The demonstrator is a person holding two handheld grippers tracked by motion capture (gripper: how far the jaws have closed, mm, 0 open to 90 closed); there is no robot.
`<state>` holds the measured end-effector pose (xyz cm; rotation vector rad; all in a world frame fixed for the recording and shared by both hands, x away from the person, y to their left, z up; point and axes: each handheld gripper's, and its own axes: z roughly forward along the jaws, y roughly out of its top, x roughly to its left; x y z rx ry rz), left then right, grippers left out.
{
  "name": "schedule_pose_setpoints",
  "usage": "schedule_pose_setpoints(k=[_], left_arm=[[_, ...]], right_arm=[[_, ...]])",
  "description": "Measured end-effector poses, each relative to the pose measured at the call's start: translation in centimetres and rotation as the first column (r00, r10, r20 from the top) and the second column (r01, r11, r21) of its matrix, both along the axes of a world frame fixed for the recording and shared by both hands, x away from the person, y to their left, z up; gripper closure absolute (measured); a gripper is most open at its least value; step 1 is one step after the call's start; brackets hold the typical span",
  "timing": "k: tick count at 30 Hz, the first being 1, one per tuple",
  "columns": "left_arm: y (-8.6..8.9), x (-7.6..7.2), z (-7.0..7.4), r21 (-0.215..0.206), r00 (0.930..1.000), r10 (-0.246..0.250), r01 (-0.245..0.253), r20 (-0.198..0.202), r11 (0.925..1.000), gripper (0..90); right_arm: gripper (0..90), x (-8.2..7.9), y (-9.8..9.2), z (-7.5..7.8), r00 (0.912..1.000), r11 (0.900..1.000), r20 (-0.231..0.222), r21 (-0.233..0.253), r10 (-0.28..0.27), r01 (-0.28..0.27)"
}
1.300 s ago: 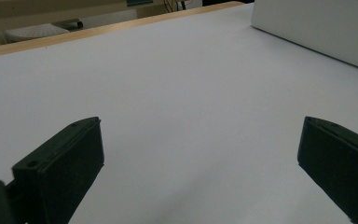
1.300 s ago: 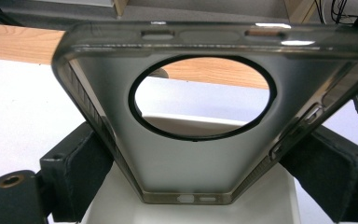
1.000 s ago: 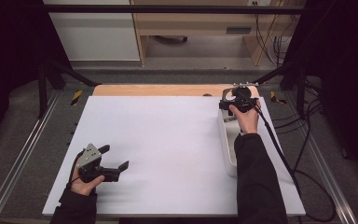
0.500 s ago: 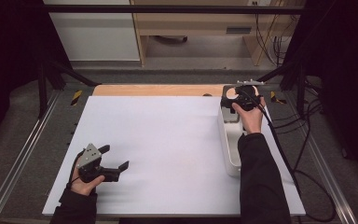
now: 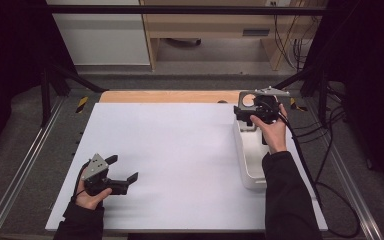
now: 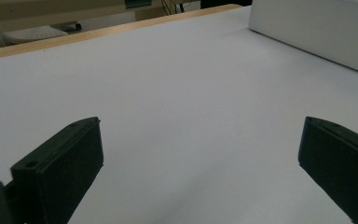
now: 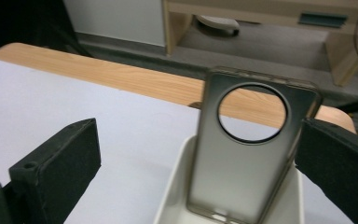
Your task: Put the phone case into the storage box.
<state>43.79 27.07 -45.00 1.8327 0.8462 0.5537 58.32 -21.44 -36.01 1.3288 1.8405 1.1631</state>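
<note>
— White sheet, matt and smooth: that is the table top (image 5: 180, 160), item one, with a pale wood edge (image 5: 170, 96) along its far side. What sits at the near left?

— Left gripper (image 5: 121, 169), black plastic, grey three-cornered plate on top. Held low in the person's left hand (image 5: 87, 195), forearm coming in from the near edge, jaws pointing right across the sheet. Jaws spread wide, nothing between them; the left gripper view shows two blunt black blocks with bare sheet between.

— Next entry, moving right?

— White tray (image 5: 252, 160), long and narrow, rounded rim, glossy plastic, lying lengthwise near the right edge of the sheet. Its far end holds the phone case (image 7: 249, 149).

— Describe the case.

— Translucent smoky grey, soft-looking, rounded corners, one large round cut-out near the top. It stands nearly upright, foot inside the tray's far end, leaning slightly.

— And the right gripper (image 5: 243, 114)?

— Same black make, cable trailing off to the right. The right hand (image 5: 270, 131) grips it with the arm stretched forward over the tray, sleeve dark. Jaws parted wide; in the right gripper view the case stands between them, close to the right-hand jaw. Whether that jaw touches the case, I cannot tell.
</note>
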Motion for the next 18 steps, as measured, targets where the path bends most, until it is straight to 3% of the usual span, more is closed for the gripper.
schedule_pose_setpoints(k=[6,18], left_arm=[[0.0,0.0,0.0,-0.001,1.0000,-0.001,0.001,0.000,1.0000,0.0],[-0.1,0.0,0.0,0.002,1.0000,-0.006,0.006,0.003,1.0000,0.0]], right_arm=[[1.1,-2.7,0.1,1.3,0.9929,0.993,0.065,0.053,0.099,-0.103],[0.9,-7.8,-0.4,2.3,0.9601,0.965,0.151,0.078,0.236,-0.249]])
